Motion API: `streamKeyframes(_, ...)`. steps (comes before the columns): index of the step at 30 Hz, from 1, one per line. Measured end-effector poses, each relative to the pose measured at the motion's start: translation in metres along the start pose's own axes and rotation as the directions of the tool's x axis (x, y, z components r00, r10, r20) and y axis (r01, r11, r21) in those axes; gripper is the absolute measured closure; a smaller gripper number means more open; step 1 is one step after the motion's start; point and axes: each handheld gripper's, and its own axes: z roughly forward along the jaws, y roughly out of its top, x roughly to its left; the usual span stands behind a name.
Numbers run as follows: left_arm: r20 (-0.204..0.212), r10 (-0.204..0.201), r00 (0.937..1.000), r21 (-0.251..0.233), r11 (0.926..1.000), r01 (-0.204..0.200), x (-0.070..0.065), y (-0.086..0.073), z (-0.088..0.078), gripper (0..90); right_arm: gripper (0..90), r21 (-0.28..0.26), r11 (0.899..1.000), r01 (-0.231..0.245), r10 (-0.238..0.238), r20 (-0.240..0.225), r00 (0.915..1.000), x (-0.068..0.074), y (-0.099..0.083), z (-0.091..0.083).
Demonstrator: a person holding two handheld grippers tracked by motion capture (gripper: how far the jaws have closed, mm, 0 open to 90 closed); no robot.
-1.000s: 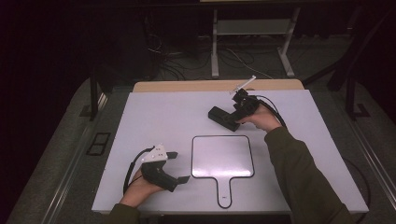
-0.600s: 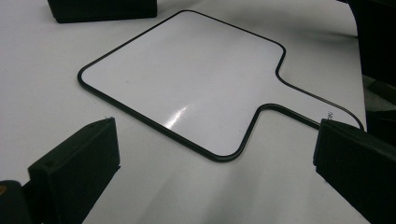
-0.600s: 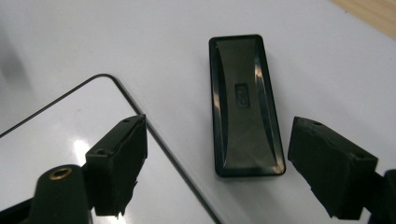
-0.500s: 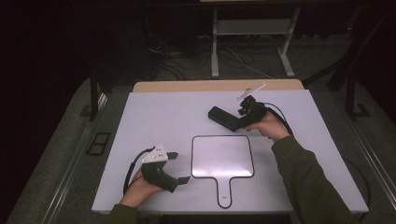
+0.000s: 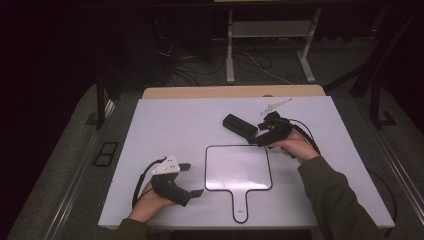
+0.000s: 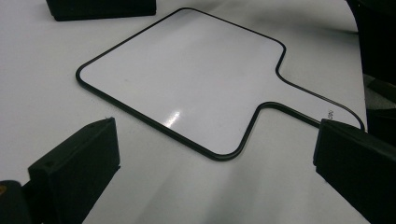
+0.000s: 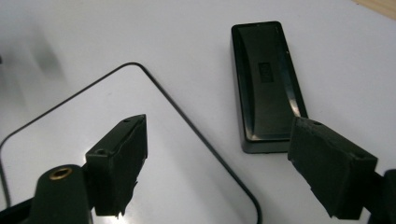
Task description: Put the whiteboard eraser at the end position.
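the wide white table (image 5: 165, 125) takes up most of the floor space. at its six o'clock edge lies the flat white paddle-shaped board with a thin black rim (image 5: 239, 167), handle toward the person. the long black rectangular block, possibly an eraser (image 5: 239, 127), lies at the board's one o'clock, just beside the right gripper (image 5: 261, 140), whose jaws stand apart, grasping nothing. at nine o'clock of the board rests the left gripper (image 5: 192, 179), jaws spread wide, empty.

White table (image 5: 165, 125) across the middle, pale wooden strip (image 5: 200, 92) along its far edge. Beyond, on the dark floor, tangled cables (image 5: 185, 70) at left, white metal stand (image 5: 230, 50) at right.
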Motion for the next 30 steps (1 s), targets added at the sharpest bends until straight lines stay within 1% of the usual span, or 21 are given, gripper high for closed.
streamKeyframes(2, 0.000, -0.001, 1.0000, -0.001, 1.0000, 0.001, 0.000, 0.000, 0.000, 0.0, 18.4, -0.013, 1.000, -0.013, 0.013, -0.010, 0.9999, 0.002, -0.004, -0.002)
streamKeyframes(4, 0.000, 0.000, 1.0000, 0.000, 1.0000, 0.000, 0.000, 0.000, 0.000, 0.0, 18.4, -0.023, 1.000, -0.013, 0.013, -0.014, 0.9998, 0.004, -0.009, -0.004)
streamKeyframes(10, -0.002, 0.000, 1.0000, 0.000, 1.0000, 0.000, 0.000, 0.000, 0.000, 0.0, 18.5, -0.039, 0.999, -0.009, 0.009, 0.002, 1.0000, 0.010, -0.023, -0.009)
streamKeyframes(12, -0.002, -0.001, 1.0000, 0.000, 1.0000, 0.001, 0.000, 0.000, 0.000, 0.0, 18.5, -0.047, 0.999, -0.008, 0.008, 0.001, 1.0000, 0.012, -0.029, -0.011)
streamKeyframes(14, -0.002, 0.001, 1.0000, -0.001, 1.0000, -0.001, 0.000, 0.000, 0.000, 0.0, 18.4, -0.043, 0.999, -0.010, 0.010, 0.005, 0.9999, 0.014, -0.034, -0.013)
streamKeyframes(15, -0.001, 0.001, 1.0000, -0.002, 1.0000, -0.001, 0.000, 0.000, 0.000, 0.0, 18.5, -0.047, 0.999, -0.006, 0.006, 0.011, 0.9999, 0.015, -0.037, -0.014)
streamKeyframes(18, -0.002, 0.002, 1.0000, -0.005, 1.0000, -0.002, 0.000, 0.000, 0.000, 0.0, 18.2, -0.058, 0.998, -0.015, 0.016, 0.014, 0.9998, 0.018, -0.046, -0.019)
streamKeyframes(22, -0.001, 0.002, 1.0000, -0.008, 1.0000, -0.002, 0.000, 0.000, -0.001, 0.0, 18.2, -0.087, 0.996, -0.015, 0.017, 0.023, 0.9996, 0.021, -0.057, -0.027)
streamKeyframes(24, -0.002, 0.003, 1.0000, -0.007, 1.0000, -0.003, 0.000, 0.000, -0.001, 0.0, 17.9, -0.092, 0.996, -0.018, 0.020, 0.024, 0.9995, 0.023, -0.062, -0.031)
streamKeyframes(27, -0.001, 0.002, 1.0000, -0.006, 1.0000, -0.002, 0.000, 0.000, -0.001, 0.0, 17.3, -0.102, 0.995, -0.014, 0.019, 0.041, 0.9990, 0.027, -0.070, -0.034)
streamKeyframes(30, -0.001, 0.002, 1.0000, -0.008, 1.0000, -0.002, 0.000, 0.000, -0.001, 0.0, 16.5, -0.112, 0.994, -0.019, 0.024, 0.044, 0.9987, 0.030, -0.078, -0.036)
